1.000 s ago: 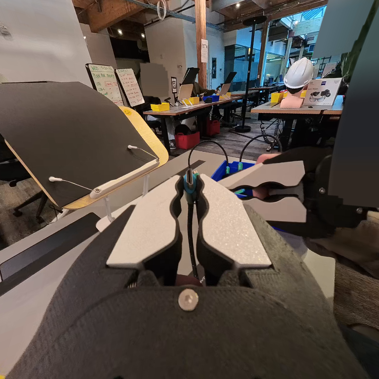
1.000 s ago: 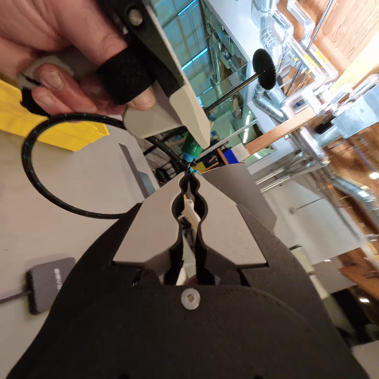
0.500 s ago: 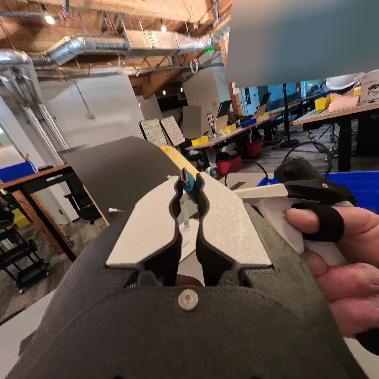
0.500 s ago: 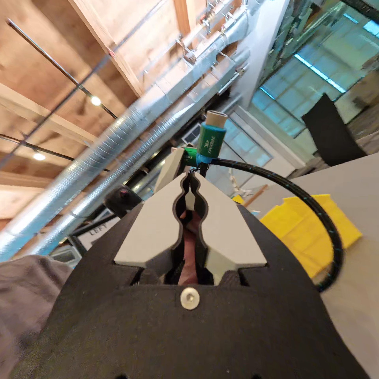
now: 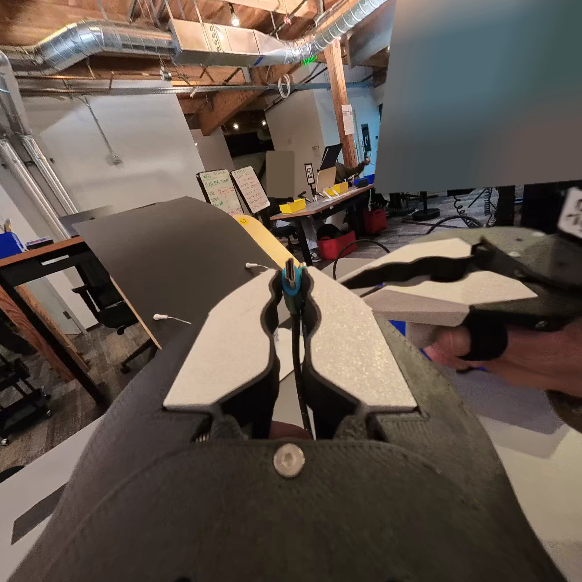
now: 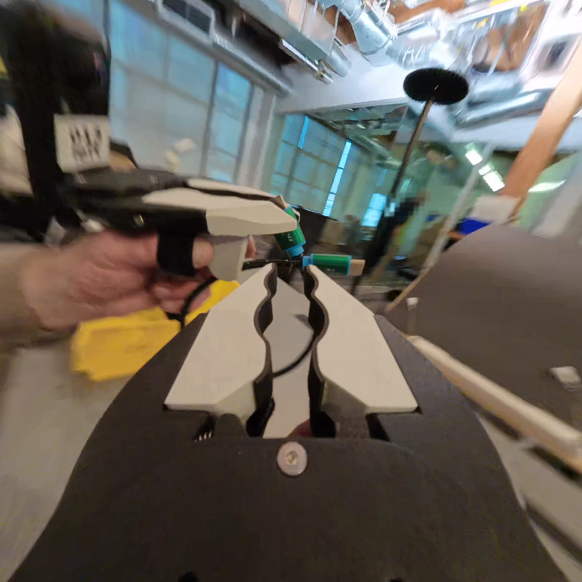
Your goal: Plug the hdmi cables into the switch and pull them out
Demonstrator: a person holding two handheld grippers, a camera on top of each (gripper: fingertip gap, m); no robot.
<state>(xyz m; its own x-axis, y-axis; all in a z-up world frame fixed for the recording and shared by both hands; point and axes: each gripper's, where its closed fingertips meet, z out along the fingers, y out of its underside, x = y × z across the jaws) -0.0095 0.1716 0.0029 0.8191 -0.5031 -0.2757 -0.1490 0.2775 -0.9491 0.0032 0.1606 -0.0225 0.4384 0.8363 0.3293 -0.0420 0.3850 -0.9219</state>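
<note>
1. Since half a second ago we have swung both views level: the right tongs (image 6: 289, 271) have come apart from a pinch on the cable and now stand slightly open, holding nothing.
2. The left tongs (image 5: 291, 280) are clamped on the green-and-blue plug (image 5: 291, 283), its metal tip poking up at frame centre and its black cable (image 5: 297, 352) trailing down between the jaws.
3. In the right wrist view the second plug (image 6: 330, 263) hangs just above our open tips, capped end toward the right.
4. We judge the plugs light and rigid and the cable springy; grip the plastic shell, never the metal tip.
5. The switch is not visible, nor much of the tabletop (image 6: 37, 409).
</note>
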